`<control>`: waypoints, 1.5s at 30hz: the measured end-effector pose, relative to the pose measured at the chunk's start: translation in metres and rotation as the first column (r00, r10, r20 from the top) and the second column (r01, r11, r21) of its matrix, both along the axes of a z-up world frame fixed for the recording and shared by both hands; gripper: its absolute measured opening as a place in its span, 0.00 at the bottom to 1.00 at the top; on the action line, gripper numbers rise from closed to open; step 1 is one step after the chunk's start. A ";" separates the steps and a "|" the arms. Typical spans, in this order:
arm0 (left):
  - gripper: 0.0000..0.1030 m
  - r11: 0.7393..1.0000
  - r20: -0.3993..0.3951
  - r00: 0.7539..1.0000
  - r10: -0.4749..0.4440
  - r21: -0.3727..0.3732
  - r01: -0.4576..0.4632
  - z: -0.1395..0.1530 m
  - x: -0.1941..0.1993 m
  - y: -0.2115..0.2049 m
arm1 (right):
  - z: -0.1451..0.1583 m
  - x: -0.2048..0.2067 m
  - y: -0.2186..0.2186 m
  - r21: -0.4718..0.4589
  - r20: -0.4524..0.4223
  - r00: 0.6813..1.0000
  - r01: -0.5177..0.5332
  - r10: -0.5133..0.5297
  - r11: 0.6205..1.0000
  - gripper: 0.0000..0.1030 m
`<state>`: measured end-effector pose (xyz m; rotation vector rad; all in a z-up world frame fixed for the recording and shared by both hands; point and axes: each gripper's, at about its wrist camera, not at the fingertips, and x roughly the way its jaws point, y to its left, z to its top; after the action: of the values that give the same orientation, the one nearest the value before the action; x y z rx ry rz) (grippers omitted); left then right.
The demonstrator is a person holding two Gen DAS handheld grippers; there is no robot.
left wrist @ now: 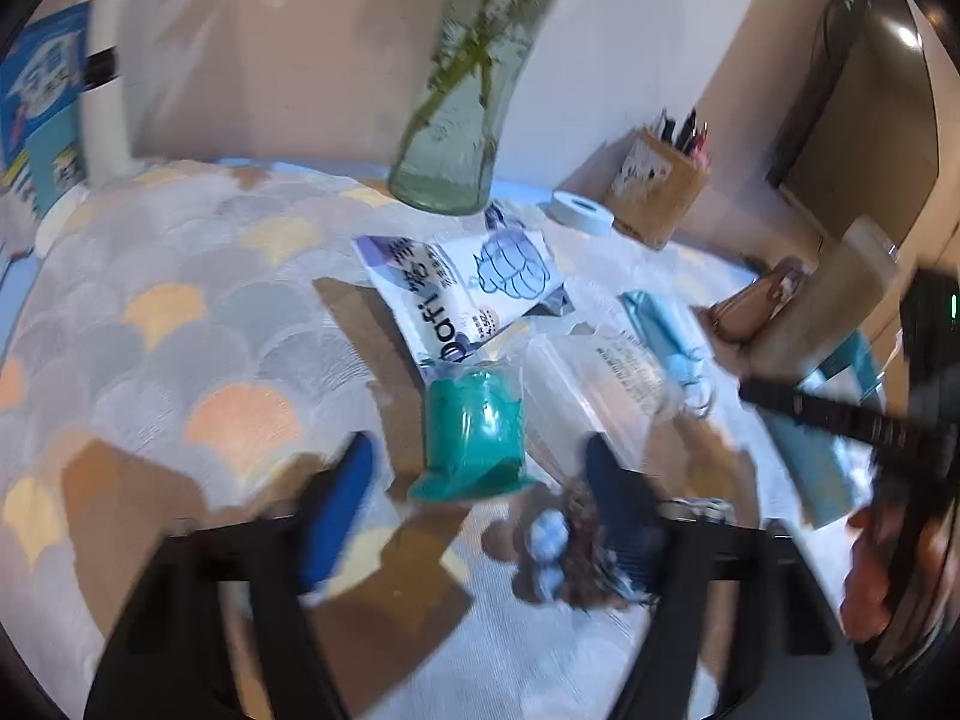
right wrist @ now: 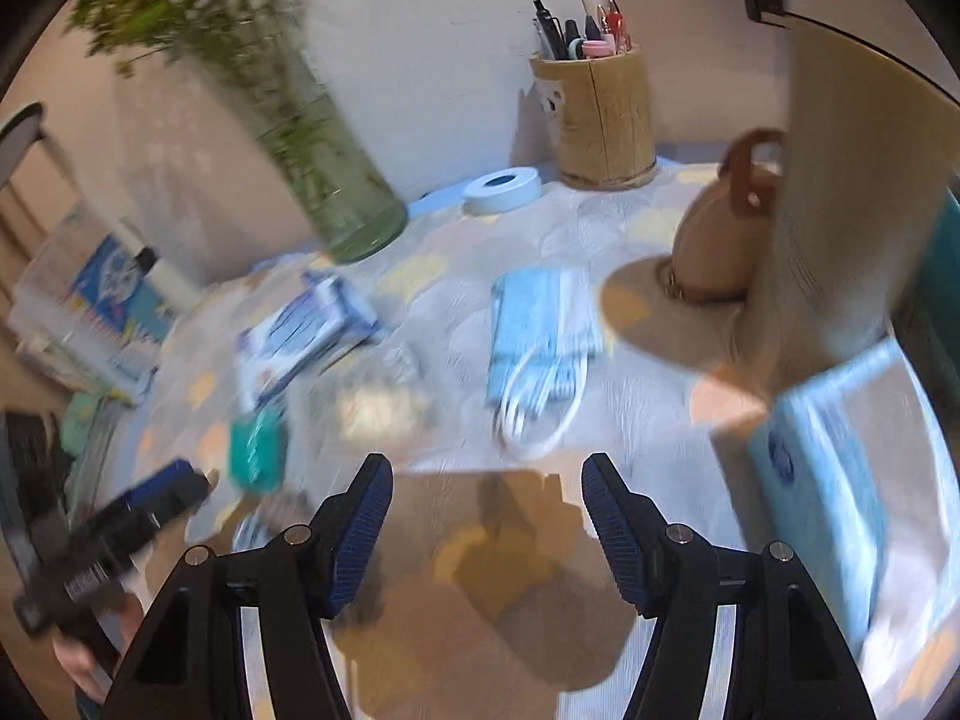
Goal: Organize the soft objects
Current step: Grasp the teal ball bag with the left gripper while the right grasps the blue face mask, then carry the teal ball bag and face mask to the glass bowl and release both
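In the left wrist view a teal soft item in a clear bag (left wrist: 472,435) lies on the scallop-patterned tablecloth (left wrist: 198,324), just ahead of my open, empty left gripper (left wrist: 480,480). A white and blue printed pack (left wrist: 465,291) lies behind it, a clear plastic pack (left wrist: 600,384) to its right. A dark patterned scrunchie (left wrist: 570,546) sits by the right finger. In the right wrist view my right gripper (right wrist: 486,492) is open and empty, just short of a stack of blue face masks (right wrist: 540,324). The teal item (right wrist: 258,450) shows at left, blurred.
A glass vase with green stems (left wrist: 450,138) stands at the back, with a white tape roll (right wrist: 501,189) and a wooden pen holder (right wrist: 603,120). A tan bag (right wrist: 717,240) and a blue box (right wrist: 822,480) are at right. Books (right wrist: 102,312) lie at left.
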<state>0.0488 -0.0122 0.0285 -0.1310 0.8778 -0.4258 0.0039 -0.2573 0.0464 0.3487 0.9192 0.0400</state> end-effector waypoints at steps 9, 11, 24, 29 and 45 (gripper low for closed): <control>0.55 1.000 -0.015 1.000 0.001 0.012 -0.001 -0.021 0.013 -0.004 | -0.033 0.077 -0.008 -0.126 -0.024 0.999 0.043 -0.046 0.991 0.63; 0.50 1.000 -0.004 1.000 0.005 0.029 -0.005 -0.021 0.012 -0.007 | -0.040 0.081 -0.009 -0.142 -0.001 0.999 0.051 -0.052 0.989 0.63; 0.34 0.997 0.071 0.997 -0.016 0.075 0.010 -0.016 0.002 -0.016 | -0.031 0.064 -0.003 -0.149 0.163 0.986 0.004 0.021 0.989 0.23; 0.34 0.998 0.081 0.997 0.001 0.069 -0.007 -0.015 -0.001 -0.012 | -0.026 0.046 -0.004 -0.115 0.204 0.979 0.022 0.002 0.993 0.23; 0.34 0.995 0.286 0.957 -0.052 -0.071 0.076 0.088 -0.089 -0.024 | 0.054 -0.118 -0.035 -0.053 0.419 0.905 0.098 -0.067 0.994 0.23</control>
<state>-0.0400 -0.0361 0.1168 -0.1128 0.5833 -0.5269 -0.1145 -0.2921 0.1007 0.2951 0.4784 0.0025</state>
